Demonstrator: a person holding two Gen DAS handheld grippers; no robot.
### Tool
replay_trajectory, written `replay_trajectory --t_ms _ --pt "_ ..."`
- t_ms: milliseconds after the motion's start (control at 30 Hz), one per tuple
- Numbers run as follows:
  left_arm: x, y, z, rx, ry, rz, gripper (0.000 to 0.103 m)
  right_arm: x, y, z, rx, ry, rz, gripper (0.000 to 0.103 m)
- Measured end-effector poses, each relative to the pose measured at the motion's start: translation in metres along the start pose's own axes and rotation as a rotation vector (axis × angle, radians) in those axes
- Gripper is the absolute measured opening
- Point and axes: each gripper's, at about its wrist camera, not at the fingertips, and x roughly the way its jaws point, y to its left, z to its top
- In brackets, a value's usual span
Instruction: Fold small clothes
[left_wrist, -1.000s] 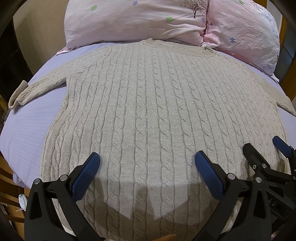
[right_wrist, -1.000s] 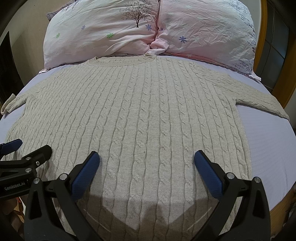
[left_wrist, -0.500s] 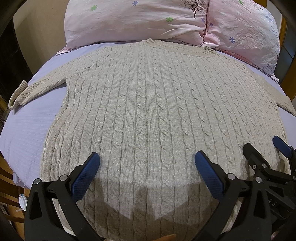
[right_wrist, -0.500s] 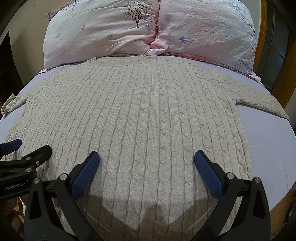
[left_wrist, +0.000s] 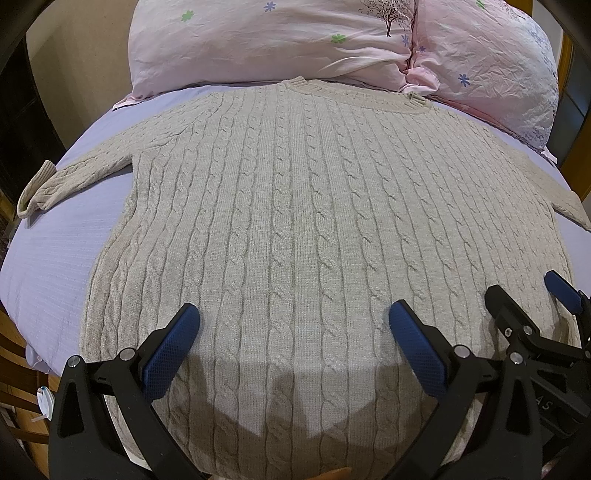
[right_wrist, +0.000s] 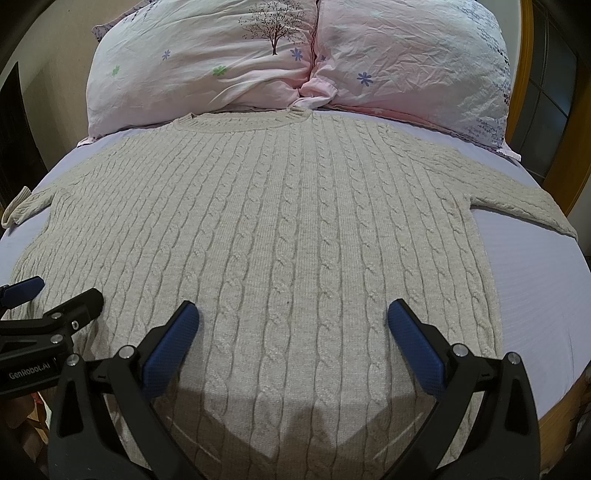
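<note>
The sweater (left_wrist: 295, 229), soft and limp, lies flat at frame centre; left gripper (left_wrist: 294, 343) and right gripper (right_wrist: 293, 341), both released, should pinch its sleeve cuff (left_wrist: 37, 192).

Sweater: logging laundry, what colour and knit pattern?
Beige sweater, vertical cable-knit; clearest in the right wrist view.

Lavender-sheeted bed (right_wrist: 535, 295), pink pillows (right_wrist: 207, 70), wooden frame (right_wrist: 565, 177).

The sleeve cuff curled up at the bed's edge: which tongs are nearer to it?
Left. The left tongs hang over the hem on the cuff's side; the right tongs hang beside them, farther away. Both are open.
</note>
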Motion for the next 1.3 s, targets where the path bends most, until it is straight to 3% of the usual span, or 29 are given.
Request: replay_trajectory --t_ms 300,500,600,733,800,867,967,1133,1233,1300 --pt "0.001 0.000 -0.001 0.003 -0.007 0.000 0.102 0.000 0.000 0.002 -0.014 0.007 0.004 0.101" --pt "-0.002 0.001 -0.003 0.017 -0.013 -0.012 0.102 -0.001 -0.013 0.009 -0.042 -0.008 0.068 0.101" --pt "-0.008 0.009 0.003 0.000 -0.020 -0.077 0.102 -0.023 -0.061 0.035 0.053 -0.122 -0.003 0.101" --pt "-0.023 0.043 0.018 -0.094 -0.144 -0.182 0.102 -0.037 -0.184 0.069 0.330 -0.176 -0.150 0.100" --pt "-0.026 0.054 0.025 -0.115 -0.195 -0.184 0.102 -0.033 -0.249 0.074 0.511 -0.160 -0.146 0.077" --pt "-0.027 0.067 0.032 -0.132 -0.242 -0.175 0.102 -0.020 -0.317 0.076 0.707 -0.108 -0.122 0.064" --pt "-0.025 0.086 0.040 -0.167 -0.279 -0.191 0.102 0.001 -0.385 0.068 0.946 -0.070 -0.081 0.055" --pt "-0.021 0.121 0.047 -0.240 -0.306 -0.161 0.102 0.033 -0.433 0.055 1.140 -0.014 -0.048 0.040" --pt "-0.020 0.144 0.047 -0.302 -0.313 -0.157 0.102 0.037 -0.442 0.054 1.178 -0.062 -0.064 0.031" --pt "-0.020 0.161 0.044 -0.351 -0.321 -0.156 0.102 0.041 -0.448 0.054 1.197 -0.078 -0.078 0.009"
